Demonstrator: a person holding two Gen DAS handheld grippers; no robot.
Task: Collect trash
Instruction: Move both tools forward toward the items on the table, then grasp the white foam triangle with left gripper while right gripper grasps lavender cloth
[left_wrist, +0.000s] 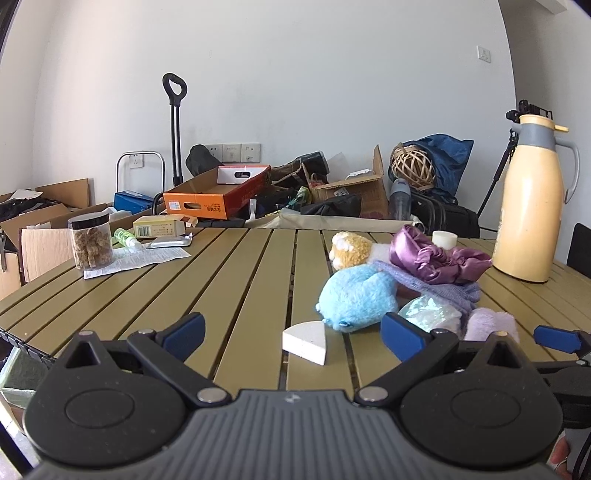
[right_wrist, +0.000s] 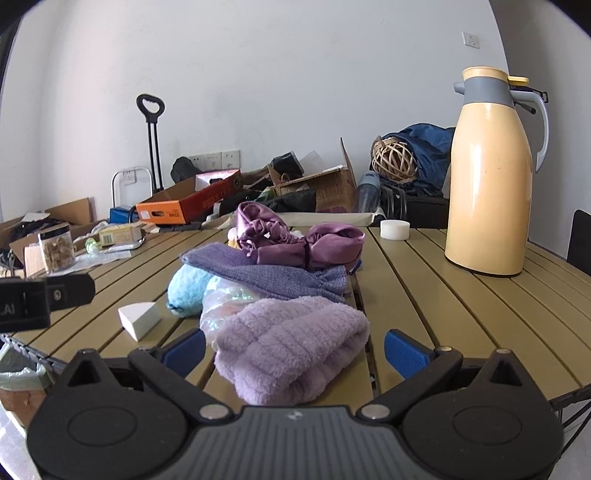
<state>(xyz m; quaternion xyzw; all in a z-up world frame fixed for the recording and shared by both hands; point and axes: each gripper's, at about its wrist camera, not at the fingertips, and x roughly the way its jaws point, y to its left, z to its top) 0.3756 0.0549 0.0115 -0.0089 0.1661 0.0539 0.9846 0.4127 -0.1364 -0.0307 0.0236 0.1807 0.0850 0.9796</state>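
Seen only from the left wrist, far left on the slatted table (left_wrist: 236, 273): a clear jar (left_wrist: 91, 240) of brown snack standing on a printed leaflet (left_wrist: 140, 258), with a small green bottle (left_wrist: 125, 237), a yellow carton (left_wrist: 160, 226) and a foil blister pack (left_wrist: 170, 242) close behind. Left gripper (left_wrist: 293, 330) spread wide, empty, with a white foam wedge (left_wrist: 306, 341) lying on the table between the blue pads. Just beyond, a blue plush toy (left_wrist: 356, 301) touching the wedge. From the right wrist, right gripper (right_wrist: 294, 350) likewise wide apart and holding nothing, a folded lilac fleece (right_wrist: 291, 345) between its pads, blocking most of a crinkled plastic bag (right_wrist: 221, 301) behind. Further back, a purple knit cloth (right_wrist: 273, 277) under a shiny purple satin piece (right_wrist: 299, 240). Farther right, a white cap (right_wrist: 394, 229), then a tall yellow thermos jug (right_wrist: 489, 177) standing upright, well apart from the heap.
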